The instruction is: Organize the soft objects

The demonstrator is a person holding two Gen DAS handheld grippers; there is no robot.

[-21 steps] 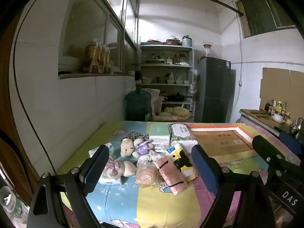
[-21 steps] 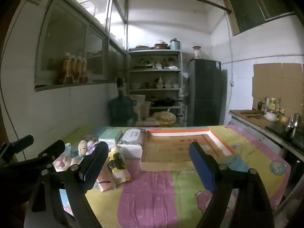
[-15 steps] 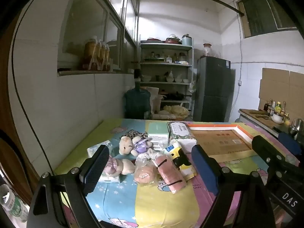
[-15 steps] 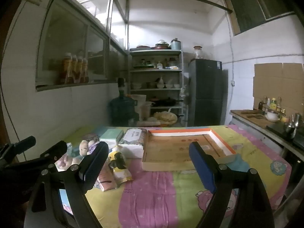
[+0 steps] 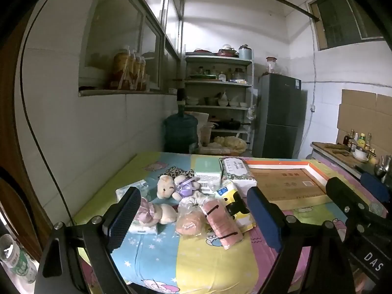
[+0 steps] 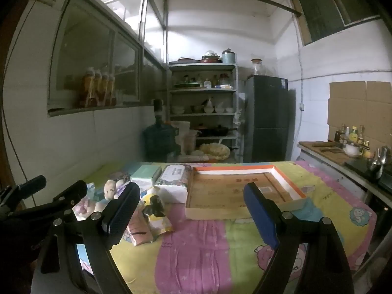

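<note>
A pile of soft things lies on the colourful sheet: a beige teddy with a purple bow (image 5: pixel 175 183), a pink plush (image 5: pixel 152 214), a pink bagged bun (image 5: pixel 189 223), a rolled pink cloth (image 5: pixel 223 225), a yellow pouch (image 5: pixel 235 205) and tissue packs (image 5: pixel 236 171). A shallow cardboard tray (image 6: pixel 235 191) sits to their right. My left gripper (image 5: pixel 193 216) is open and empty, held above the near side of the pile. My right gripper (image 6: pixel 191 210) is open and empty, in front of the tray.
The table (image 6: pixel 203 250) stands against a tiled wall on the left. Behind it are a water jug (image 5: pixel 180 132), a shelf rack (image 5: pixel 218 103) and a dark fridge (image 5: pixel 279 115). A counter with bottles (image 6: pixel 343 144) lies to the right.
Both grippers have drifted slightly up and back; the view has shifted a little. Nothing on the table has moved.
</note>
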